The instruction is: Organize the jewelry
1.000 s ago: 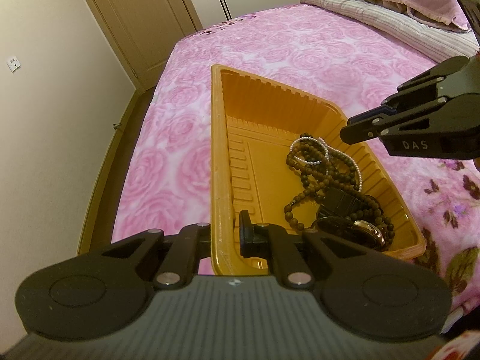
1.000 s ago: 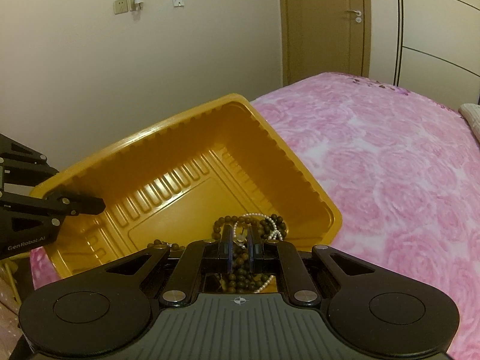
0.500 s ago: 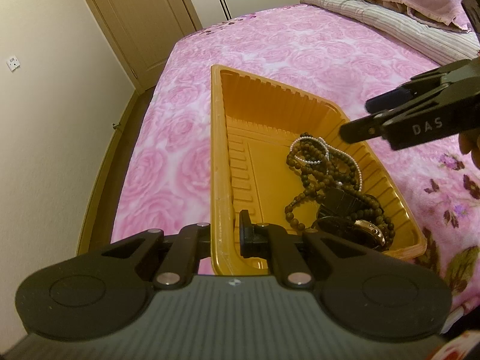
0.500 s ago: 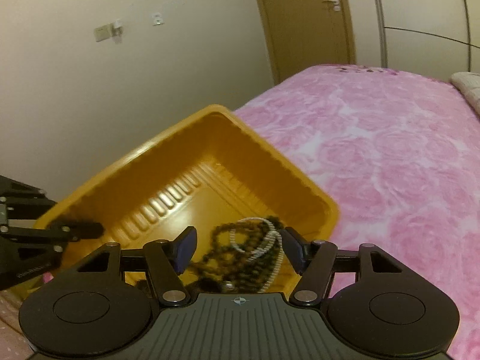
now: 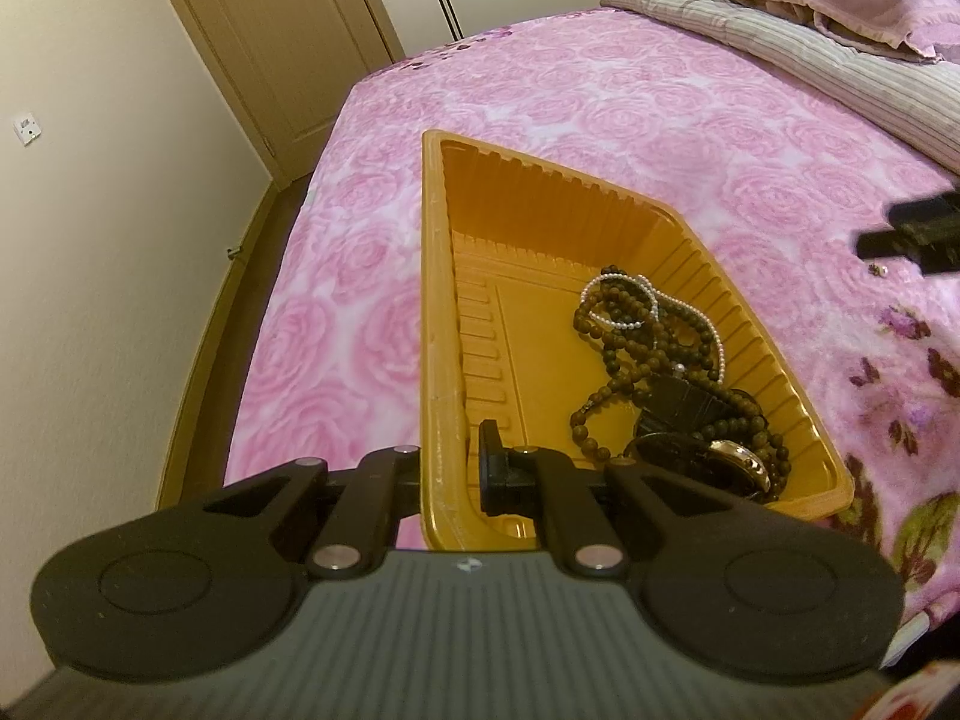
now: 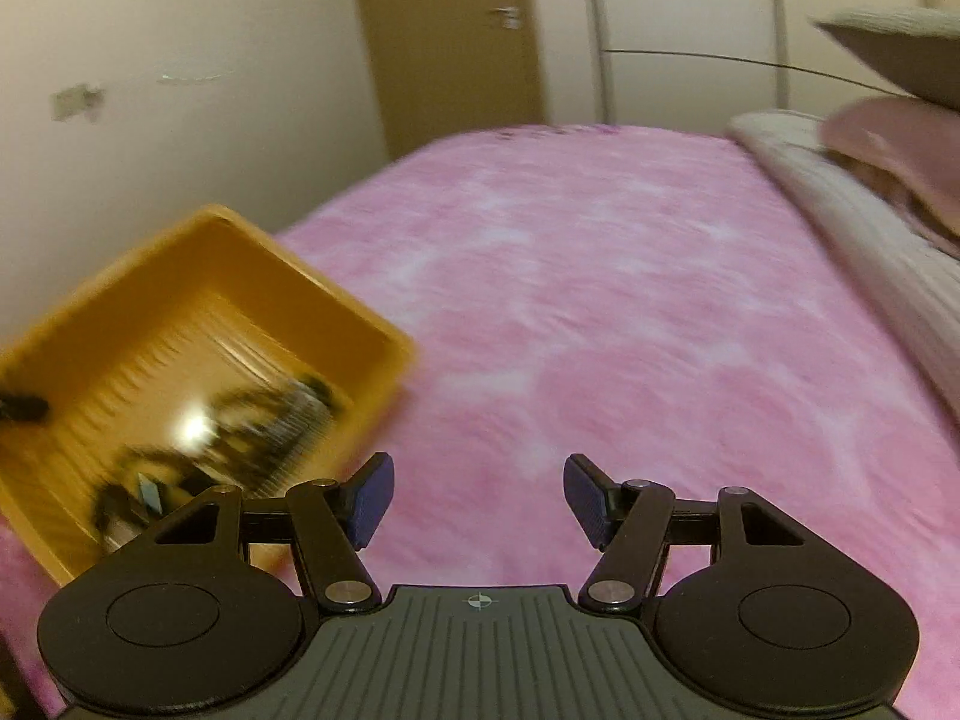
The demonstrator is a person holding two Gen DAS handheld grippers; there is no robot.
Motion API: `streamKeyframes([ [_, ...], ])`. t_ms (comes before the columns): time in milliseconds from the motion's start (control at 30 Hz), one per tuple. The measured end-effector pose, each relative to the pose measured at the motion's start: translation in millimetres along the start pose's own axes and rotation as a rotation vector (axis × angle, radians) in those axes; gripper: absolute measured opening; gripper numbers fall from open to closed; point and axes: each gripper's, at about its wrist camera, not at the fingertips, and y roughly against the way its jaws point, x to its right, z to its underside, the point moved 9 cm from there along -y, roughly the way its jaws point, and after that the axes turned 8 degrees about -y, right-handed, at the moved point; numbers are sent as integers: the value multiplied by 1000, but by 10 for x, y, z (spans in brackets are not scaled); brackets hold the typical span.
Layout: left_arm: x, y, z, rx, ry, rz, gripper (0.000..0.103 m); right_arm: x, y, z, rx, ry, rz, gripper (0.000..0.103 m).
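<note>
Two tongs: the left tongs (image 5: 447,468) are pinched on the near rim of the orange tray (image 5: 433,312); the right tongs (image 6: 478,501) are spread with nothing between the pads.

Just changed: a second ago the right tongs were pressed together over the bead pile inside the tray; half a second ago they had parted above it. Now they hang over bare pink bedspread (image 6: 600,300), with the tray off to their left and blurred in that view.

Jewelry: the brown bead strands (image 5: 636,342), the small pearl strand (image 5: 624,306) and a dark watch (image 5: 708,450) lie heaped in the tray's near right corner, all inside the walls.

Tray: it rests on the bed, same place and angle as in both earlier left-wrist pictures, with the left grip unmoved.

Right tongs from the left view: only the tips show at the right edge (image 5: 912,234), well clear of the tray; earlier they reached in over the beads.

Meaning for the task: the last piece appears dropped and released, so the right tongs are free for another item. A tiny dark speck lies on the bedspread just below those tips, too small to identify; no other loose jewelry is visible.

Risk: the heap is tangled, so strands may snag if sorted further.
</note>
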Motion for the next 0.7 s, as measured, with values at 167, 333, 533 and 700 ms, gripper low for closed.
streamKeyframes([
  [167,-1,6,0,1,-3,-4,7,526,38,387,-62,-48,106,63],
  [333,-2,8,2,0,-6,-5,7,700,8,463,-65,-79,118,62],
  [533,-2,7,2,-1,-5,-5,7,585,-210,391,-83,-21,104,43],
  [700,1,10,-15,-1,-5,-5,7,575,-365,352,-91,6,112,29],
])
